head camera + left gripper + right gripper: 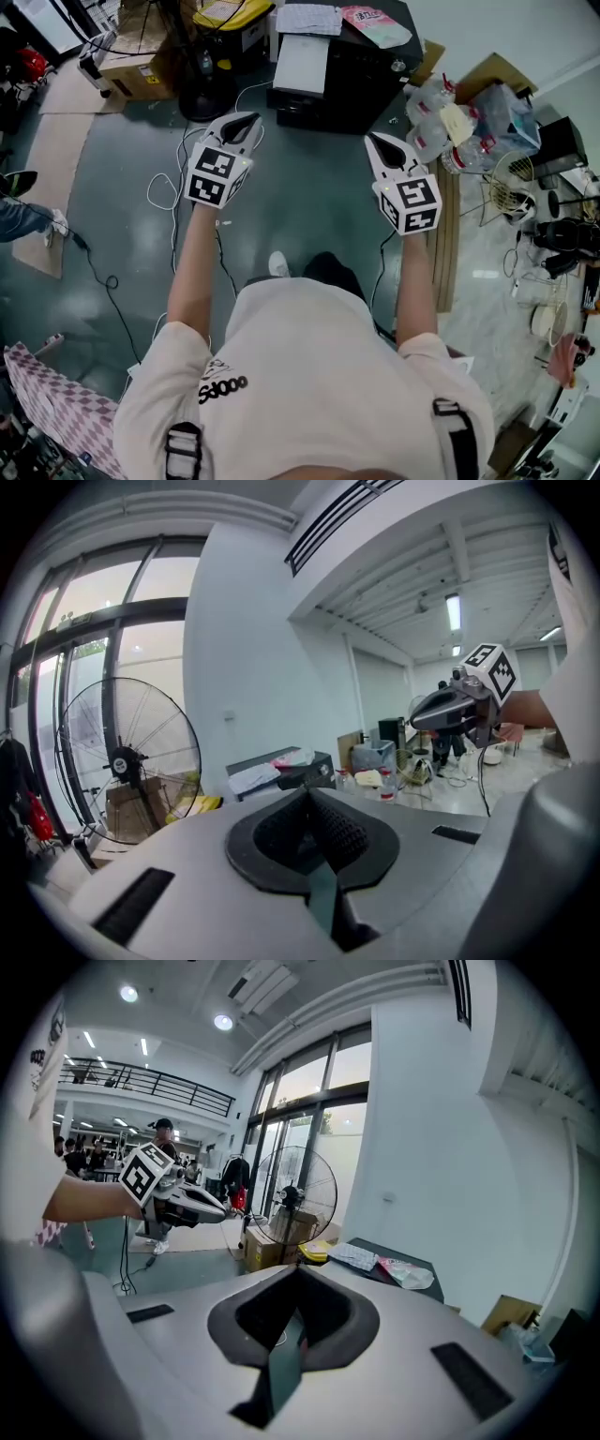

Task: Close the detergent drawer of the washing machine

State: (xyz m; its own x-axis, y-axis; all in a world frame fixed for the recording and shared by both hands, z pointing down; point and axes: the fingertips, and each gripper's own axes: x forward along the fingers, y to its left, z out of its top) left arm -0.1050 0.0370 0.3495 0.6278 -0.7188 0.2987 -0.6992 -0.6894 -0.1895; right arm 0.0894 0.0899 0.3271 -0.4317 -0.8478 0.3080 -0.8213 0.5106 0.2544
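Observation:
Both grippers are held out in front of me at chest height above the grey floor. My left gripper (246, 120) is shut with nothing in it, as its own view shows (307, 794). The right gripper (375, 139) is likewise shut and empty (298, 1274). Each one shows in the other's view, the right gripper (441, 710) and the left gripper (202, 1206). Ahead of them stands a black boxy machine (352, 70) with papers on top and a pale panel (300, 64) at its left front. I cannot tell whether a drawer stands out of it.
A standing fan (127, 761) rises left of the machine, beside a cardboard box (131, 70). White cables (173, 187) trail over the floor. Plastic bottles and bags (441, 122) and a wire fan guard (511, 187) lie at the right. Someone's leg (23, 220) shows at the left edge.

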